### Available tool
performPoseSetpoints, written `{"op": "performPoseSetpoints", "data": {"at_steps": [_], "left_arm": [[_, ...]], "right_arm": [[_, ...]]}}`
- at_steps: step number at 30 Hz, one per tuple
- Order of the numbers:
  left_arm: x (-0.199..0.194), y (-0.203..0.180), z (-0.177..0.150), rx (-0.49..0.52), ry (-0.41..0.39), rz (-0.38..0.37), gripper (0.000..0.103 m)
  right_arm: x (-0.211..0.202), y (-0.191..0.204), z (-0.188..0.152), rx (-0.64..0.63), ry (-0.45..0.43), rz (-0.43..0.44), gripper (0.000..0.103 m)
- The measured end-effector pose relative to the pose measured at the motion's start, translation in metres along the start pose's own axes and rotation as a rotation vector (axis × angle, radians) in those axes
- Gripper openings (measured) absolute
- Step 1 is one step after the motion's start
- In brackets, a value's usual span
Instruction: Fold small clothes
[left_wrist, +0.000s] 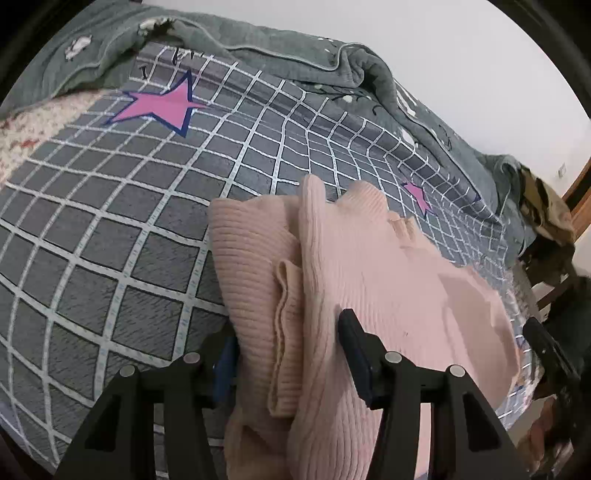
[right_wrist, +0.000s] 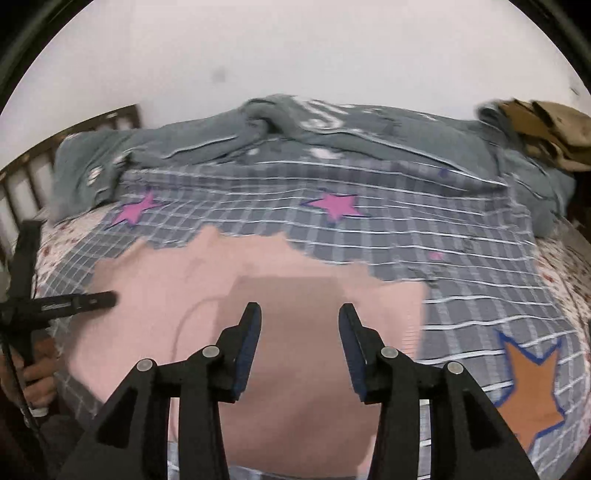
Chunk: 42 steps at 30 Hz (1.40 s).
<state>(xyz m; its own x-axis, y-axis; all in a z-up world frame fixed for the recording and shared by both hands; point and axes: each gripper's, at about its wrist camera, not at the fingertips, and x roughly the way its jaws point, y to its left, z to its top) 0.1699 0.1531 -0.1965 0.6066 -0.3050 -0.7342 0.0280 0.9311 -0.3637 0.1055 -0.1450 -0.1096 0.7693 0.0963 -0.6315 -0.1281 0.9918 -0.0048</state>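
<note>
While I watch: pink sweater (left_wrist: 369, 266) lies bunched on the bed (left_wrist: 110, 229).
Left gripper (left_wrist: 291, 343): jaws spread, sweater folds between them.
Right gripper (right_wrist: 300, 325): jaws apart above the sweater, holding nothing.

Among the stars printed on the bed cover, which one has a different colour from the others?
The orange star at the right gripper's right side; the other stars are pink.

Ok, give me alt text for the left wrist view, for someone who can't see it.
The left gripper has bunched folds of a pink ribbed knit garment between its open fingers, the rest spread over a grey grid-patterned bedsheet with pink stars. A rumpled grey blanket lies along the far edge, and the right gripper shows at right.
</note>
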Motion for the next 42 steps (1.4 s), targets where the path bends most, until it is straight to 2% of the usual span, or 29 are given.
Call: {"op": "performPoseSetpoints", "data": {"at_steps": [5, 8, 10, 14, 17, 23, 27, 31, 35, 38, 40, 42], "left_arm": [[-0.014, -0.006, -0.008, 0.071, -0.031, 0.074, 0.051], [-0.02, -0.007, -0.011, 0.098, -0.037, 0.083, 0.052], [-0.02, -0.006, -0.012, 0.105, -0.035, 0.091, 0.056], [-0.017, 0.001, -0.015, 0.081, -0.023, 0.067, 0.057], [-0.011, 0.001, -0.014, 0.08, -0.014, 0.052, 0.057], [-0.003, -0.001, -0.008, 0.065, 0.0, 0.033, 0.057], [0.002, -0.003, -0.008, 0.054, 0.015, 0.012, 0.057], [0.007, -0.008, -0.009, 0.068, 0.026, 0.011, 0.057], [0.002, -0.011, -0.007, 0.051, 0.024, -0.002, 0.028], [-0.008, -0.019, -0.003, 0.064, 0.014, 0.011, 0.024], [-0.015, -0.027, -0.001, 0.063, 0.0, 0.026, 0.023], [-0.023, -0.036, 0.003, 0.068, -0.013, 0.032, 0.023]], "right_arm": [[0.016, 0.047, -0.019, -0.071, 0.026, 0.037, 0.043], [0.028, 0.058, -0.031, -0.071, 0.053, 0.057, 0.043], [0.04, 0.062, -0.039, -0.071, 0.068, 0.04, 0.043], [0.05, 0.061, -0.046, -0.065, 0.044, 0.01, 0.043], [0.059, 0.058, -0.039, -0.038, 0.043, 0.002, 0.043], [0.086, 0.066, -0.021, -0.02, 0.056, -0.087, 0.043], [0.074, 0.067, -0.029, -0.04, 0.07, -0.082, 0.043], [0.045, 0.07, -0.051, -0.063, 0.084, -0.061, 0.043], [0.027, 0.075, -0.078, -0.08, 0.132, -0.042, 0.043], [0.003, 0.069, -0.085, -0.096, 0.123, 0.02, 0.043], [-0.018, 0.055, -0.083, -0.076, 0.086, 0.087, 0.043], [-0.033, 0.041, -0.079, -0.058, 0.038, 0.088, 0.043]]}}
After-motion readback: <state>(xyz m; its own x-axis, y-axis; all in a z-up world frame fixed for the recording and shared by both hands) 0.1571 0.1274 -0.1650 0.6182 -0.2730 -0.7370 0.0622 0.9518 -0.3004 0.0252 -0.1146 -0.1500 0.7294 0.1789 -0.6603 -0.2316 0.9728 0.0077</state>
